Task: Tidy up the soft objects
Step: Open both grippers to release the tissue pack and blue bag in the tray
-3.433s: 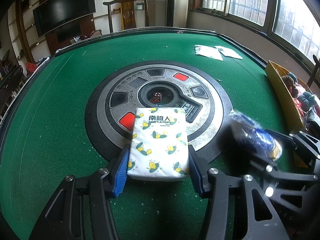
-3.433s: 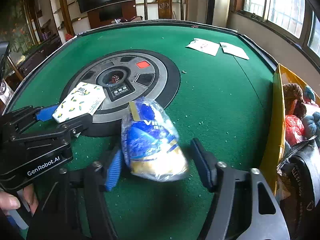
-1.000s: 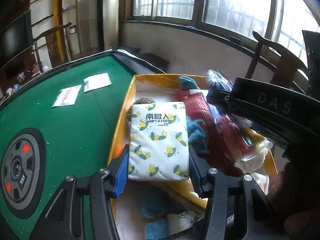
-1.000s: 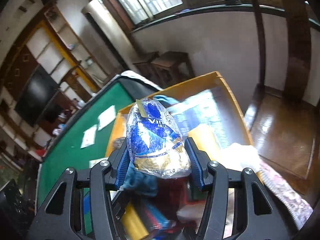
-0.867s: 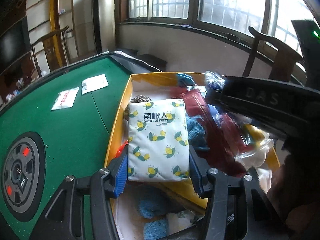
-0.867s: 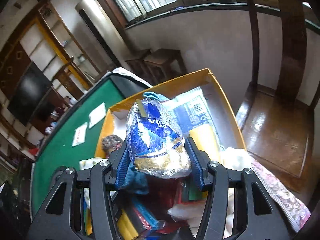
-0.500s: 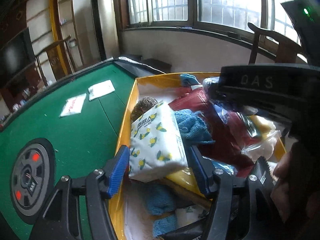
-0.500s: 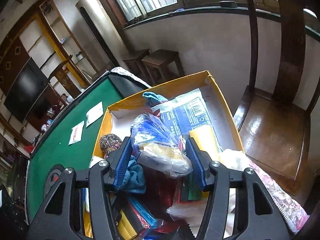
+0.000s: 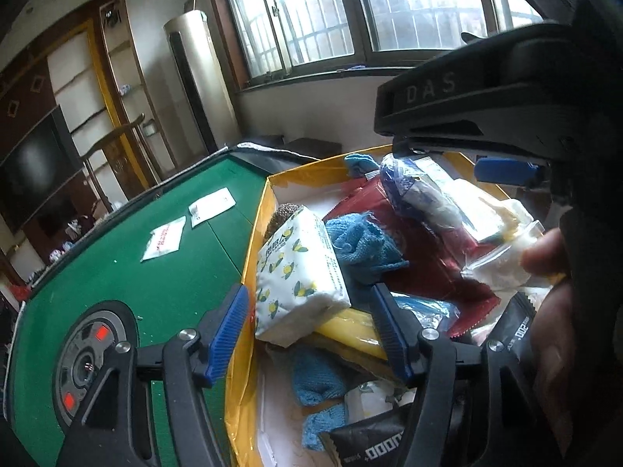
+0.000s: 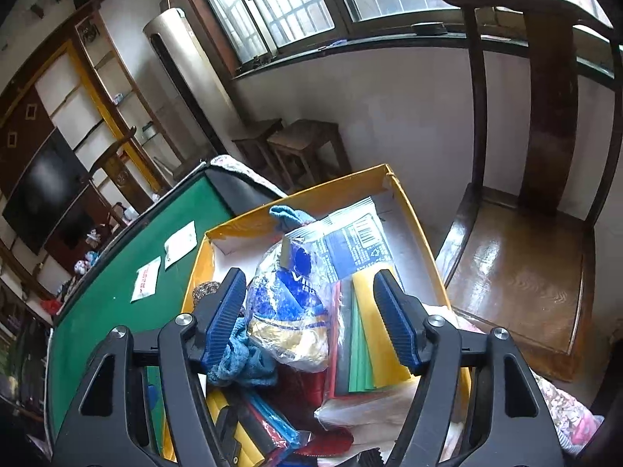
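1. Left wrist view: left gripper (image 9: pixel 311 330) fingers now spread wide; the tissue pack (image 9: pixel 298 272) they held half a second ago lies tilted in the yellow box (image 9: pixel 249 257), around 12 o'clock
2. Right gripper (image 10: pixel 311 319) also let go; blue bag (image 10: pixel 288 311) rests on the pile
3. Both drops look done, so I'd guess back to the green surface (image 9: pixel 136 264) next

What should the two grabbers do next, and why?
Probably lift both away from the yellow box. The left gripper is open, with the tissue pack lying in the box. The right gripper is open too, and the blue bag rests on the pile.
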